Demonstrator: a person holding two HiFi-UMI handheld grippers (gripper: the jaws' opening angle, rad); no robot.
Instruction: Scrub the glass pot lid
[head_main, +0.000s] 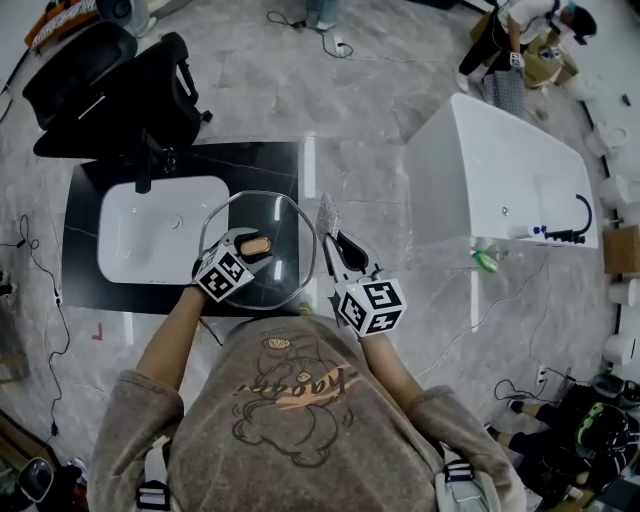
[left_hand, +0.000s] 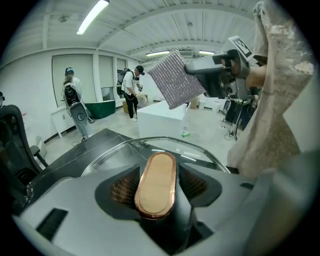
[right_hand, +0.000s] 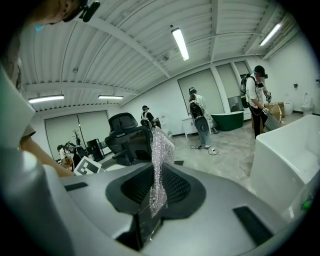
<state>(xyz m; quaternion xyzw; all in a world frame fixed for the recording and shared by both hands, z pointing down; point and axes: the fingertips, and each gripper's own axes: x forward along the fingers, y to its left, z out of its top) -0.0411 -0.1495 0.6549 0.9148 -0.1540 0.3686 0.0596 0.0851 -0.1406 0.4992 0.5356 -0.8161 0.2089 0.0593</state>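
The glass pot lid (head_main: 288, 262) hangs level over the right end of the black counter (head_main: 85, 290). Its copper-topped knob (head_main: 257, 244) sits between the jaws of my left gripper (head_main: 250, 241), which is shut on it. In the left gripper view the knob (left_hand: 156, 182) fills the gap and the lid's rim (left_hand: 165, 142) curves beyond it. My right gripper (head_main: 331, 238) is shut on a silver mesh scrubbing cloth (head_main: 327, 214), held upright just off the lid's right edge. The cloth (right_hand: 160, 165) stands between its jaws, and the left gripper view shows the cloth (left_hand: 175, 77) above the lid.
A white basin (head_main: 160, 228) is set in the counter left of the lid. Black office chairs (head_main: 120, 90) stand behind it. A white bathtub (head_main: 500, 170) with a black tap (head_main: 570, 230) is at the right. People (head_main: 520, 30) stand far back. Cables lie on the floor.
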